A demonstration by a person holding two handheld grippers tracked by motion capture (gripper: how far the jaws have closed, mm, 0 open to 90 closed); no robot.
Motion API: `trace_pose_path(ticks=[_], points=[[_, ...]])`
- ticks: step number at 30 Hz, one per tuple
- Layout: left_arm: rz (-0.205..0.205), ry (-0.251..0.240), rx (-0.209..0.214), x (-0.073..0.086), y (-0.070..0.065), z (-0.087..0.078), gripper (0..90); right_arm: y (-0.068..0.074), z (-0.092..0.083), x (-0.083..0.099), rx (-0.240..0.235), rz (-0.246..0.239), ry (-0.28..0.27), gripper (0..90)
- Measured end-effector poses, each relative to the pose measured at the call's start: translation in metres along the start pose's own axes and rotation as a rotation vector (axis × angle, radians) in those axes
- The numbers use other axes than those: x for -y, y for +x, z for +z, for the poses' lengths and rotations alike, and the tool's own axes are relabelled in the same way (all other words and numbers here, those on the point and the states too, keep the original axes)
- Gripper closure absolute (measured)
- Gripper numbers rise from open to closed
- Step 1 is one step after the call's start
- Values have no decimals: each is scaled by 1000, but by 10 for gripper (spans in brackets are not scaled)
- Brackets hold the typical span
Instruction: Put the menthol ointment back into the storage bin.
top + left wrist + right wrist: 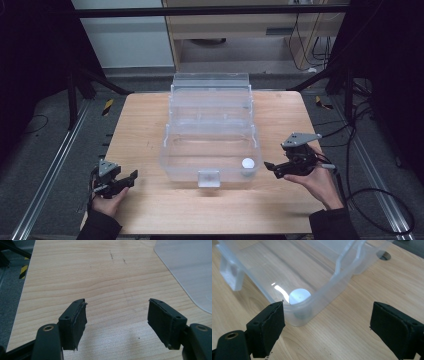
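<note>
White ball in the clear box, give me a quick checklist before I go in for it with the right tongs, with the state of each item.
1. Right tongs open: ok, the jaws stand wide apart with nothing between them.
2. Left tongs free: ok, open over bare wood near the table's front left.
3. White ball located: ok, it lies in the front right corner of the clear box.
4. Box top open: ok, the lid is tipped up at the back.
5. Straight path to the ball: not ok, the box wall stands between the right tongs and the ball; go over the rim.
6. Ball at rest: cannot tell from a single moment.
</note>
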State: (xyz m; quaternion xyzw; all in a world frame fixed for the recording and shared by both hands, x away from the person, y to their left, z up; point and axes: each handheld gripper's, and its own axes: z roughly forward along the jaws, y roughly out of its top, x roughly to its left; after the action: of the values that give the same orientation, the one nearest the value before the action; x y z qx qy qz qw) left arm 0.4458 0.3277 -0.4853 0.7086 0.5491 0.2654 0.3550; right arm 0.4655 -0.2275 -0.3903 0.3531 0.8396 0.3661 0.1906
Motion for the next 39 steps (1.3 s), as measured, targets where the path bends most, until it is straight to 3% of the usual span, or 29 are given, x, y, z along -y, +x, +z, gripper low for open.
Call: trace_pose_path(ticks=[3, 8, 11, 16, 24, 26, 27, 28, 32, 39], points=[[0, 0, 1, 0, 0, 0, 307, 0, 2, 10, 19, 26, -7, 120], [4, 1, 5, 0, 0, 1, 307, -7, 10, 33, 58, 109, -18, 107], [6, -2, 7, 0, 0, 0, 306, -11, 11, 42, 86, 121, -14, 103], [9, 0, 8, 0, -1, 1, 302, -22, 15, 62, 103, 173, 8, 92], [15, 2, 3, 1, 0, 4, 282, -41, 26, 90, 179, 282, -15, 84], [17, 3, -2, 1, 1, 5, 277, -45, 26, 95, 222, 290, -23, 79], [17, 3, -2, 1, 1, 5, 274, -45, 26, 95, 222, 290, -23, 79], [15, 3, -7, 1, 2, 6, 272, -49, 25, 99, 253, 307, -49, 77], [11, 3, -13, 2, 3, 6, 267, -53, 26, 106, 281, 345, -68, 68], [13, 2, -13, 2, 4, 6, 266, -53, 31, 109, 271, 340, -30, 55]])
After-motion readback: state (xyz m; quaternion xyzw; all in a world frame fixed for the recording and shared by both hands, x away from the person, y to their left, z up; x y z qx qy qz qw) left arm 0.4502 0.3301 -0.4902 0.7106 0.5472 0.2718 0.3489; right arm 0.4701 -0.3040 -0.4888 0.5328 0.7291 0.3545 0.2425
